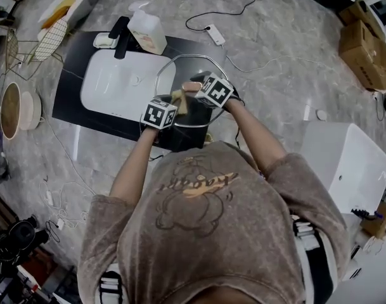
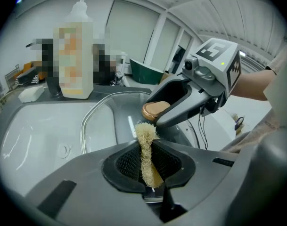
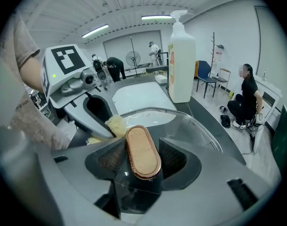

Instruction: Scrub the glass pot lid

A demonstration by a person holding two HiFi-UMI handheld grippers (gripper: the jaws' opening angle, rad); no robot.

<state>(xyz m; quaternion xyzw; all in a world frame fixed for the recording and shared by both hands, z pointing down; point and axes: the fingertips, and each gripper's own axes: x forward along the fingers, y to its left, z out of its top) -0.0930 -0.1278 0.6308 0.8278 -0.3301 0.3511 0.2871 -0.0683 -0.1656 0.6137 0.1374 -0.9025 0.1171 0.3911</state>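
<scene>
Head view alone takes in the whole dark surface [image 1: 104, 124], with the white sink [image 1: 116, 81] set into it ahead and to the left of both tongs. The glass pot lid [image 3: 200, 133] is held over the sink's right end, directly around and ahead of the right tongs [image 3: 142, 161]. Its clear dome and metal rim are best traced in the right gripper view, whereas from above little beyond the rim can be followed. A pump bottle [image 3: 182, 55] is seen standing beyond the lid; in the left gripper view its label is covered by mosaic.

The right tongs are closed on the lid's wooden knob [image 3: 142, 149], a grip confirmed only in the right gripper view. The left tongs [image 2: 147, 166] are nearly closed, pinching a strip of loofah [image 2: 144, 140] whose frayed end is raised just short of the knob, as shown only in the left gripper view.

From above, both pairs of jaws are largely hidden under the marker cubes [image 1: 159, 114]. Whether the loofah touches the glass cannot be told. The lid's near edge is cut off behind the tongs' own bodies in both gripper views.
</scene>
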